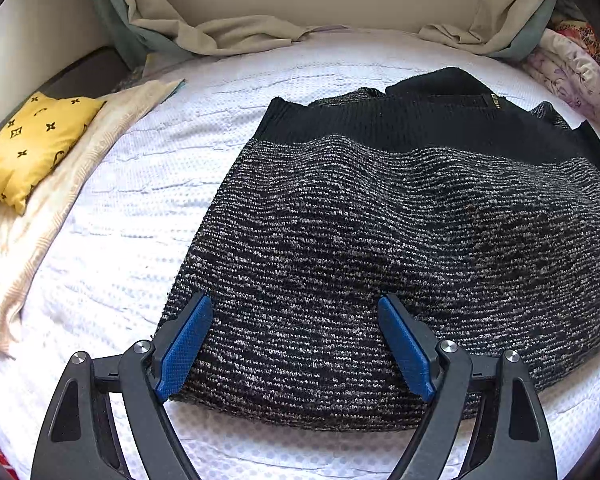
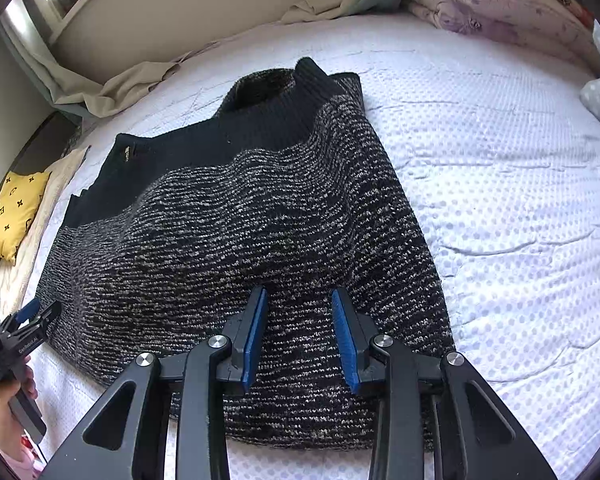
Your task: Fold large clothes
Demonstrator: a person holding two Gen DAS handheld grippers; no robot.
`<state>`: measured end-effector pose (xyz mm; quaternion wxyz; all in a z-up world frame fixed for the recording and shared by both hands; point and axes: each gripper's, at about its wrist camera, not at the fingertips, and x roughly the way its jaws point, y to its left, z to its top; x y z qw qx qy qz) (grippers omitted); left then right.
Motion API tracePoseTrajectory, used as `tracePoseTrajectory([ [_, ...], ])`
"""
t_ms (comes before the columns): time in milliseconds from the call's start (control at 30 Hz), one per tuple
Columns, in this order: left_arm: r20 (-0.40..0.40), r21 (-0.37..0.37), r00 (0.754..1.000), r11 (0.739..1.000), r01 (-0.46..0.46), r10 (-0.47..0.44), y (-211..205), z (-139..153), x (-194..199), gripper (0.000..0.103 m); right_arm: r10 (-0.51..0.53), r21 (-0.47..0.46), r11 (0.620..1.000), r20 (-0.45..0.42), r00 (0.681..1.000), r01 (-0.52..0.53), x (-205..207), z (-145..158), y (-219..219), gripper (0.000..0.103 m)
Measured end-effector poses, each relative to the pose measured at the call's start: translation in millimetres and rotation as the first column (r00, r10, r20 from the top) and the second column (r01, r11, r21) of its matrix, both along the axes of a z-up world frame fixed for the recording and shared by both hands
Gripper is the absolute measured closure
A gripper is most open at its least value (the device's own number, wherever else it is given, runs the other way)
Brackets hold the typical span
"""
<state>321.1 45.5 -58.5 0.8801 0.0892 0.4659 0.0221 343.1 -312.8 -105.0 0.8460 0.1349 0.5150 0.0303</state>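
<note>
We have the black-and-grey marled knit sweater [image 1: 380,240] flat on the white textured bed [image 1: 112,240], its long axis running 6 to 12, black ribbed band at 12. Near folded edge lies under both claws. Left claw [image 1: 296,320] gapes wide, empty; right claw [image 2: 300,312] sits narrower, nothing pinched. Each is nearest its own corner.

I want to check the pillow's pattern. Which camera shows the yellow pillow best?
The left wrist view: the yellow pillow is larger there, its black motifs readable. The right wrist view shows it small at the left edge.
</note>
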Motion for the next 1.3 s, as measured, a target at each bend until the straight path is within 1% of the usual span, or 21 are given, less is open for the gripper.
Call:
tracePoseTrajectory([
  [33, -0.003, -0.007, 1.0, 1.0, -0.001, 0.001, 1, -1, 0, 0.014, -0.001, 0.002, 1.0, 0.0, 1.0, 0.001, 0, -1, 0, 0.073],
  [133, -0.023, -0.068, 1.0, 0.997, -0.021, 0.02, 9, -7, -1, 0.012, 0.003, -0.006, 1.0, 0.003, 1.0, -0.003, 0, -2, -1, 0.073],
  [233, -0.036, -0.109, 0.999, 0.993, -0.036, 0.033, 17, -13, 1, 0.01, 0.009, -0.017, 1.0, 0.013, 1.0, -0.009, -1, -4, 0, 0.073],
  [400, -0.033, -0.103, 0.999, 0.994, -0.039, 0.036, 16, -15, 0, 0.008, 0.004, -0.025, 1.0, 0.03, 1.0, -0.003, -3, -7, 1, 0.073],
  [433, -0.034, -0.106, 0.999, 0.993, -0.041, 0.038, 16, -14, 0, 0.008, 0.002, -0.021, 1.0, 0.026, 1.0, -0.002, -3, -6, 1, 0.073],
  [467, -0.023, -0.114, 0.997, 0.991, -0.069, 0.067, 15, -13, 0, 0.008, -0.001, -0.011, 1.0, 0.022, 1.0, 0.002, -3, -5, 0, 0.073],
  [533, -0.026, -0.115, 0.998, 0.991, -0.068, 0.066, 15, -11, 0, 0.008, -0.007, 0.004, 1.0, 0.011, 1.0, 0.007, -2, 0, -3, 0.072],
  [567, -0.031, -0.116, 0.997, 0.991, -0.067, 0.064, 16, -9, 0, 0.008, -0.008, 0.0, 1.0, 0.009, 1.0, 0.008, -2, 5, -3, 0.07],
  [600, -0.035, -0.118, 0.997, 0.991, -0.066, 0.063, 14, -7, 3, 0.008, -0.008, -0.007, 1.0, 0.015, 1.0, 0.008, -2, 10, -2, 0.065],
  [633, -0.042, -0.127, 0.997, 0.99, -0.068, 0.063, 15, -4, 3, 0.008, -0.01, -0.022, 1.0, 0.033, 0.999, 0.011, -4, 17, 0, 0.062],
  [667, -0.044, -0.135, 0.997, 0.988, -0.069, 0.064, 15, -1, 5, 0.008, -0.013, -0.038, 0.999, 0.048, 0.999, 0.015, -5, 22, 1, 0.056],
  [700, -0.041, -0.15, 0.997, 0.986, -0.071, 0.066, 16, 3, 5, 0.008, -0.014, -0.069, 0.997, 0.07, 0.997, 0.019, -7, 30, 5, 0.051],
  [733, -0.032, -0.168, 0.997, 0.983, -0.075, 0.071, 19, 9, 5, 0.008, -0.011, -0.096, 0.995, 0.093, 0.996, 0.02, -9, 36, 8, 0.049],
  [800, -0.014, -0.194, 0.996, 0.977, -0.09, 0.089, 26, 19, 4, 0.008, 0.0, -0.144, 0.989, 0.135, 0.991, 0.02, -12, 48, 17, 0.039],
  [833, -0.005, -0.208, 0.995, 0.973, -0.1, 0.101, 30, 24, 5, 0.008, 0.007, -0.154, 0.988, 0.151, 0.988, 0.017, -14, 53, 22, 0.038],
  [900, -0.001, -0.244, 0.991, 0.961, -0.127, 0.131, 41, 31, 5, 0.008, 0.032, -0.147, 0.989, 0.157, 0.987, -0.009, -16, 57, 31, 0.037],
  [1033, -0.021, -0.297, 0.984, 0.938, -0.177, 0.179, 60, 28, 7, 0.008, 0.133, -0.163, 0.981, 0.142, 0.981, -0.109, -18, 54, 58, 0.037],
  [1133, -0.05, -0.319, 0.976, 0.922, -0.217, 0.213, 75, 21, 7, 0.008, 0.193, -0.199, 0.965, 0.113, 0.975, -0.168, -19, 40, 79, 0.037],
  [1200, -0.075, -0.347, 0.97, 0.905, -0.244, 0.233, 84, 16, 7, 0.008, 0.219, -0.201, 0.958, 0.055, 0.974, -0.204, -16, 21, 87, 0.037],
  [1267, -0.107, -0.392, 0.961, 0.878, -0.276, 0.254, 95, 9, 5, 0.008, 0.217, -0.224, 0.952, 0.016, 0.976, -0.208, -15, 4, 91, 0.037],
  [1300, -0.125, -0.415, 0.956, 0.861, -0.293, 0.266, 100, 6, 3, 0.008, 0.225, -0.242, 0.947, 0.021, 0.974, -0.213, -16, 0, 92, 0.034],
])
